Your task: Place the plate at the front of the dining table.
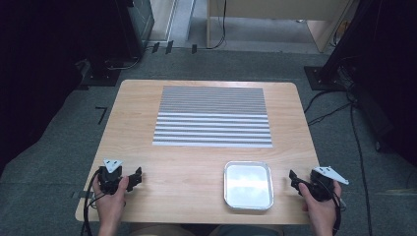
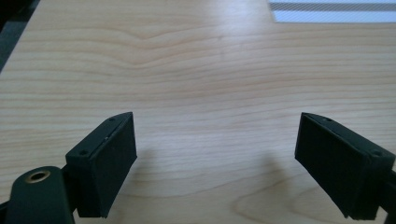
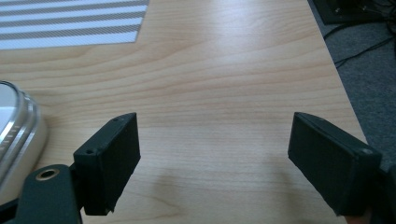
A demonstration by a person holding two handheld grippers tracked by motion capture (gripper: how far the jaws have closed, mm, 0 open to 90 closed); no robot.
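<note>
Nearest the lens, jaws of left gripper and right gripper are spread over bare table, nothing pinched; metal tray, just left of the right gripper, lies untouched, striped mat beyond; work judged not yet begun.

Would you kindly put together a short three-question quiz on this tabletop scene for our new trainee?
1. True or false: the right gripper is clamped on the metal tray.
2. Which gripper is nearer the tray? A) left gripper B) right gripper
3. What lies flat on the far half of the wooden table?

Key:
1. False; its jaws stand open over bare wood, with nothing between them.
2. B.
3. A striped mat, grey and white.
</note>
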